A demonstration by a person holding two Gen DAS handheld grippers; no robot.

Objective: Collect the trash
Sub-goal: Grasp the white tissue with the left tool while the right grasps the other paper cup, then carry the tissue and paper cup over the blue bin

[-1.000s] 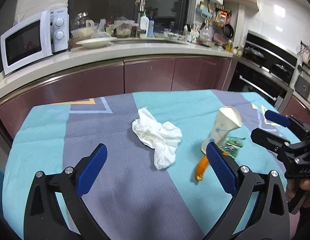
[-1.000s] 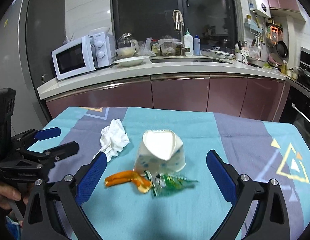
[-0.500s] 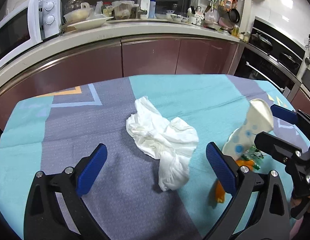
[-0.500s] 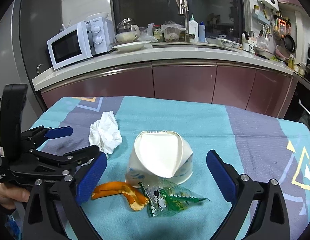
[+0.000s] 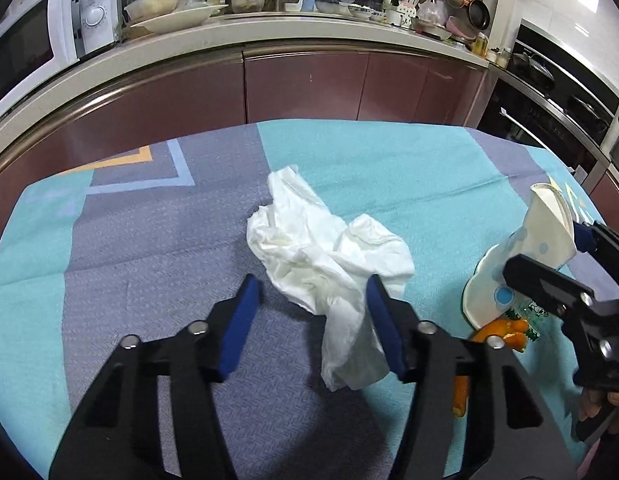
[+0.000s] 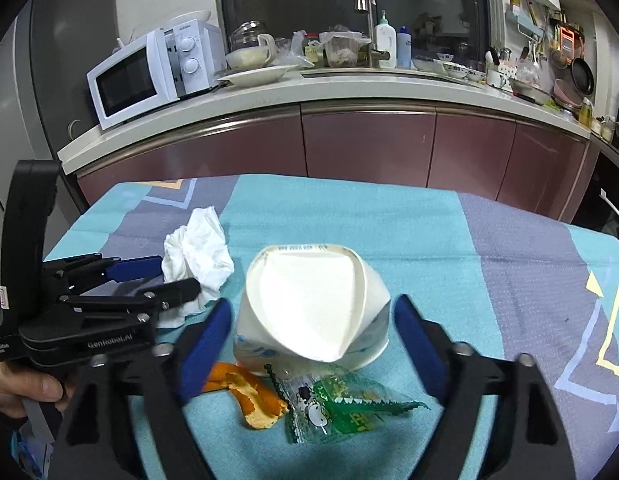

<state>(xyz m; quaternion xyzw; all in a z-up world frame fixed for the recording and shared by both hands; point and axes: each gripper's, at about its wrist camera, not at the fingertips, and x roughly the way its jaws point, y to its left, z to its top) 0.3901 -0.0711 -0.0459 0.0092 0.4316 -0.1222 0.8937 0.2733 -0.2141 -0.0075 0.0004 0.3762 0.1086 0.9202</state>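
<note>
Left gripper (image 5: 311, 300) – jaws just closing, not yet pressing – straddles the near tail of the tissue (image 5: 329, 256); soft, light, pinch the bunched middle. Right gripper (image 6: 311, 332), also closing, brackets the crushed cup (image 6: 313, 316) without contact – thin, flimsy; peel (image 6: 249, 394) and wrapper (image 6: 341, 404) lie just nearer. Left gripper's body reads "GenRobot.AI".
</note>
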